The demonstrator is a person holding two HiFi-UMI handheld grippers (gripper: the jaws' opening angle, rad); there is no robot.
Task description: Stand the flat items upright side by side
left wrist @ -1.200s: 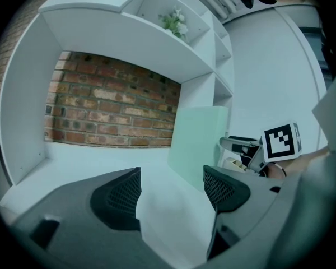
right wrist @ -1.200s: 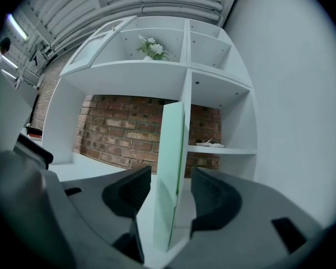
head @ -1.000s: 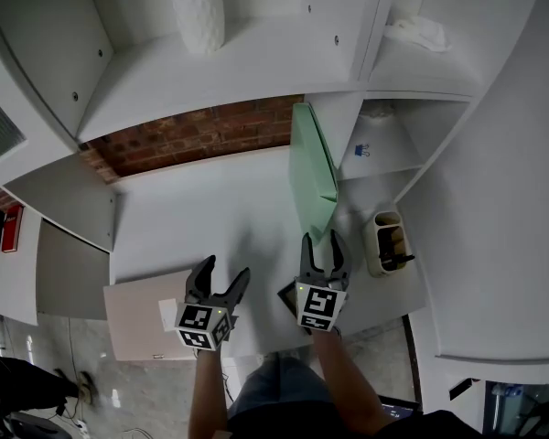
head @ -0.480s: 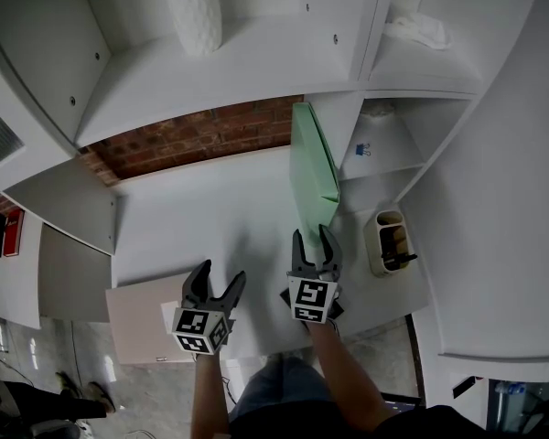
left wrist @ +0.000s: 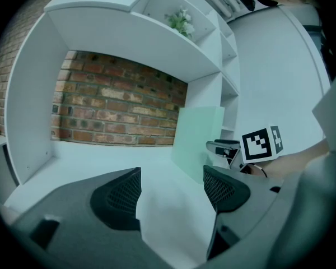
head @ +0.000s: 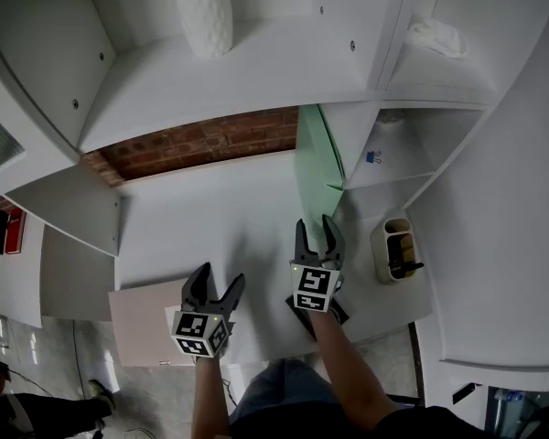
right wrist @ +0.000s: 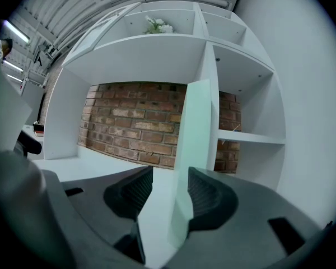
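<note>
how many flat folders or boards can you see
2. A green one stands upright against the shelf divider; a beige one lies flat at the desk's front left edge. More may be hidden.

A white vase (head: 201, 7) stands on the upper shelf (head: 284, 58) above a brick wall (head: 201, 144); a pen pot (head: 398, 250) sits on the desk (head: 201, 227), perhaps a blue clip (head: 373, 156) beyond it.

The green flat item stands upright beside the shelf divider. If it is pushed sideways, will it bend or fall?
Probably stiff: the green flat item stands straight, unbowed. Likely tippy: it rests on a thin edge beside the shelf divider.
</note>
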